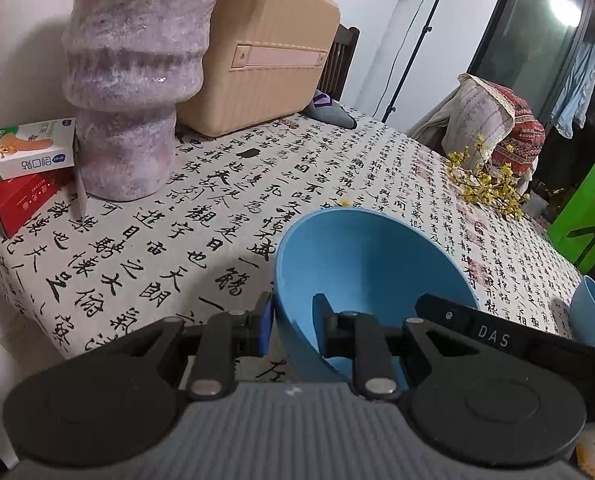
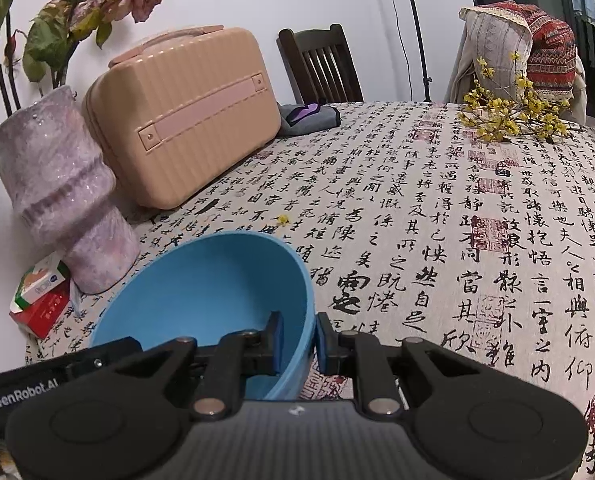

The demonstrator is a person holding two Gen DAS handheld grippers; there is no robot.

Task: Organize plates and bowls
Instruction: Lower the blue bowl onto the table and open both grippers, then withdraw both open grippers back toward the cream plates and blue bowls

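Note:
A single empty blue bowl [image 1: 369,264] is held from both sides. In the left wrist view my left gripper [image 1: 293,322] is shut on its left rim, one blue pad outside the wall and one finger inside. In the right wrist view the same blue bowl [image 2: 209,284] has my right gripper [image 2: 300,342] shut on its right rim in the same way. Each view shows the other gripper's black housing [image 1: 493,336] [image 2: 57,376] at the bowl's far side. The bowl's base is hidden, so contact with the tablecloth [image 2: 437,220] is unclear. More blue bowls [image 1: 593,312] stand at the right edge.
A fuzzy lilac vase [image 1: 133,92] and a beige hard case [image 1: 265,60] stand at the back left, with small boxes [image 1: 25,172] beside the vase. Yellow flower sprigs [image 2: 509,116] lie at the far right. Beyond the table are a wooden chair [image 2: 321,64] and a green bag [image 1: 585,220].

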